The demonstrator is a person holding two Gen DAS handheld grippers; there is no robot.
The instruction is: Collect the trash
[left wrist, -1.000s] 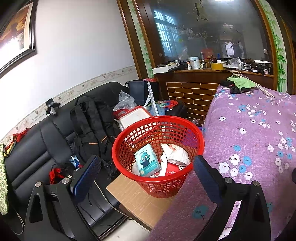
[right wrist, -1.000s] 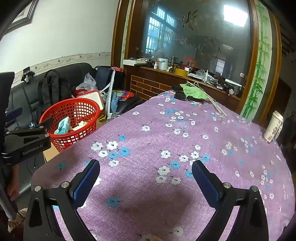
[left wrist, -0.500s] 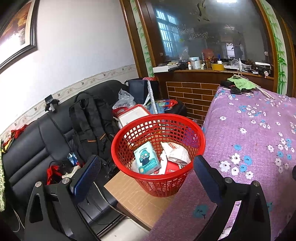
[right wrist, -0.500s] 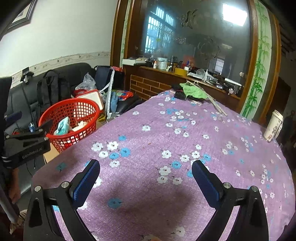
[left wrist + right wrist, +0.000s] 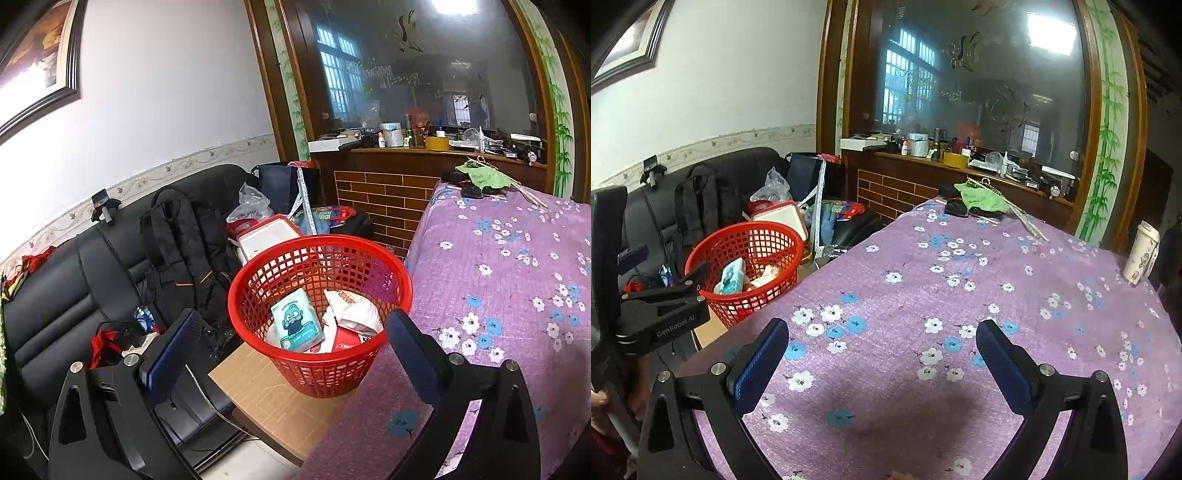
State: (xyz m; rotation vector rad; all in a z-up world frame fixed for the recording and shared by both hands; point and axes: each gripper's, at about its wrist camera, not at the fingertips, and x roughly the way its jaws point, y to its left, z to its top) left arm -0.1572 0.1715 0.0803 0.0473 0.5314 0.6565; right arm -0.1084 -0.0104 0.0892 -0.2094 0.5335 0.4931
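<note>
The left gripper (image 5: 291,341) is hanging with its blue-padded fingers (image 5: 171,347) spread wide and nothing between them, aimed at the round red plastic mesh basket (image 5: 369,254). That basket is sitting on a flat piece of brown cardboard (image 5: 255,387) just beside the edge of the table, which is wearing a purple cloth printed with white and blue flowers (image 5: 517,266). Inside the basket, a pale teal packet printed with a dark blue cartoon figure (image 5: 295,319) is leaning upright against the near wall, and next to it a crumpled white wrapper with red lettering (image 5: 352,308) is lying over a red-and-white pack (image 5: 347,339); the print on all three is too small to read.

The right gripper (image 5: 881,352) is hovering over the flowered cloth (image 5: 997,280), its jaws likewise released and empty. In the right wrist view the left gripper's black body (image 5: 661,314) is showing at the left edge, carrying the pale lettering "GenRobot.AI", with the red basket (image 5: 775,236) just behind it and fingertips of a hand (image 5: 598,398) gripping its handle below.

A black backpack with orange trim (image 5: 184,251) is resting on the black leather sofa (image 5: 66,288) beside the basket. A white patterned paper cup (image 5: 1143,254) is standing near the table's far right edge, and a green cloth (image 5: 982,197) is lying at its far end.
</note>
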